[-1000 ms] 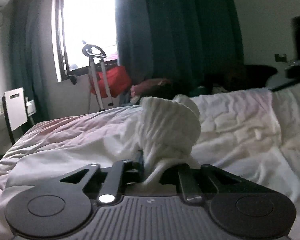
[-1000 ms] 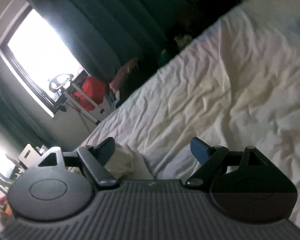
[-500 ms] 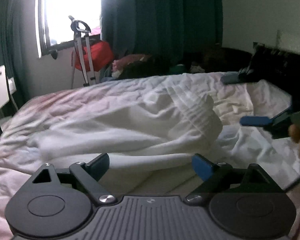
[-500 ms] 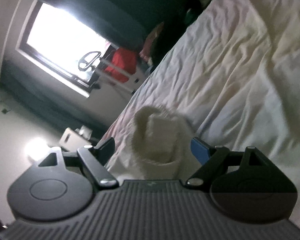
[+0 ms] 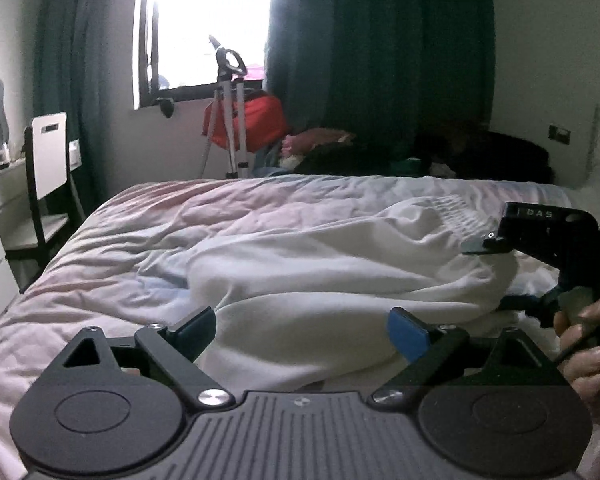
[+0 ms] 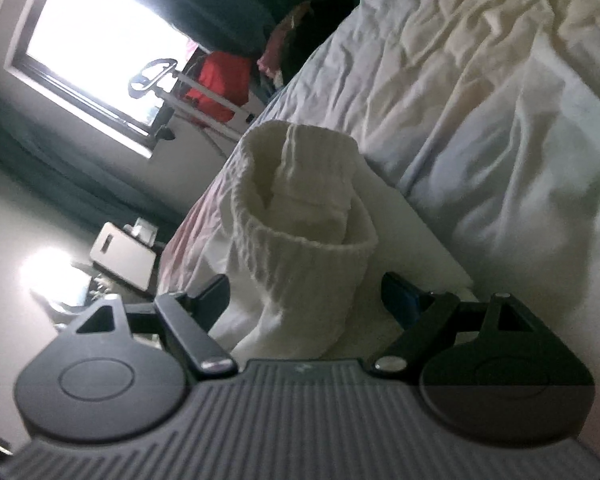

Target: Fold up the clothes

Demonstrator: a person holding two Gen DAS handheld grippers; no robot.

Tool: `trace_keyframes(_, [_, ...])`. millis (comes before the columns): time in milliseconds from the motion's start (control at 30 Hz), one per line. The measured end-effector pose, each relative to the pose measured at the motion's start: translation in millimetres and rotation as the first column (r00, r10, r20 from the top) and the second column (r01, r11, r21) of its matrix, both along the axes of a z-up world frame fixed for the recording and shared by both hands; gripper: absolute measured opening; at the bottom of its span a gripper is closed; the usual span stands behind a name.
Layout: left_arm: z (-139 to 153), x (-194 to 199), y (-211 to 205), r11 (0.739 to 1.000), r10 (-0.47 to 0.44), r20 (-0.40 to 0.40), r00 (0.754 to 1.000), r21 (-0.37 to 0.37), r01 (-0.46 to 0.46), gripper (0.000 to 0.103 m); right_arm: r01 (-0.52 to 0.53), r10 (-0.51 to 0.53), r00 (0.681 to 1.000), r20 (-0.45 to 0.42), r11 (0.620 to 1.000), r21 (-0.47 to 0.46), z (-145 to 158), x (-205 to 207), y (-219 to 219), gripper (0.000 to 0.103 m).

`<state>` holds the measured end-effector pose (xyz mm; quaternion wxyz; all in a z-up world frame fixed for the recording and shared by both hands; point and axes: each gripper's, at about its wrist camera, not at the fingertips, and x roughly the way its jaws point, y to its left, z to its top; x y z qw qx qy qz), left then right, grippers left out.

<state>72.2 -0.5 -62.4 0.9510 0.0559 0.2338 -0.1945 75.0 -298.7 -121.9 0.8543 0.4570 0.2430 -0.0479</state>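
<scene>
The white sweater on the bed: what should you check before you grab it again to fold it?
1. Left tool open: ok, both fingers wide apart.
2. Right tool open: ok.
3. White sweater lying on the bed: ok, released but bunched, not flat.
4. Ribbed cuff between the right tool's fingers: ok, not pinched.
5. Tools clear of each other: ok in the left view.
6. Sweater's far edges findable: cannot tell.

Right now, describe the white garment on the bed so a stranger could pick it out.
Start at the big bed under the window. The white garment lies bunched on it. Unlike the smooth sheets around it, its cuff is ribbed knit, standing open like a tube.
</scene>
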Motion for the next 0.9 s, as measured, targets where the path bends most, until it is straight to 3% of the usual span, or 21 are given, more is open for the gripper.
trace_keyframes(67, [-2.1,3.4,4.4,1.000,0.016,-0.019,1.000,-0.016,-0.016,0.094,0.001,0.000,1.000,0.014,0.998,-0.060,1.0,7.6,5.4,0.081])
trace_keyframes(133, [-3.9,10.3,8.8,0.999,0.031,-0.045,0.999,-0.037,-0.032,0.094,0.003,0.000,1.000,0.026,0.993,-0.120,2.4,14.3,10.6,0.067])
trace_keyframes(200, [-5.0,15.8,11.5,0.998,0.039,-0.052,0.998,-0.047,-0.042,0.094,0.006,-0.001,1.000,0.028,0.982,-0.187,6.0,15.9,15.0,0.043])
trace_keyframes(267, [-5.0,19.2,13.5,0.997,0.048,-0.056,0.997,-0.054,-0.051,0.094,0.011,-0.002,0.999,0.038,0.969,-0.246,10.9,16.2,19.0,0.036])
trace_keyframes(400, [-0.8,14.6,17.9,0.997,0.046,-0.036,0.998,-0.058,-0.048,0.094,0.043,0.005,0.986,0.165,0.957,-0.288,36.2,4.5,23.1,0.030])
trace_keyframes(533, [1.4,7.1,21.6,0.997,0.050,-0.019,0.999,-0.054,-0.051,0.094,0.129,-0.059,0.969,0.242,0.949,-0.289,52.7,-12.1,13.4,0.030])
trace_keyframes(700, [1.5,3.8,24.4,0.995,0.060,-0.031,0.998,-0.073,-0.062,0.094,0.128,-0.126,0.992,0.023,0.964,-0.233,18.6,-6.9,-10.3,0.034])
trace_keyframes(767, [0.7,4.1,25.8,0.995,0.062,-0.040,0.997,-0.081,-0.065,0.094,0.118,-0.121,0.993,-0.009,0.979,-0.169,8.5,-7.6,-19.1,0.037])
trace_keyframes(833, [-1.2,5.4,28.0,0.994,0.067,-0.057,0.996,-0.087,-0.072,0.094,0.101,-0.103,0.995,-0.002,0.983,-0.155,10.1,-8.2,-21.5,0.046])
trace_keyframes(900, [-2.2,9.0,33.2,0.989,0.074,-0.084,0.994,-0.119,-0.083,0.094,0.087,-0.090,0.996,-0.012,0.984,-0.158,9.5,-7.2,-22.2,0.071])
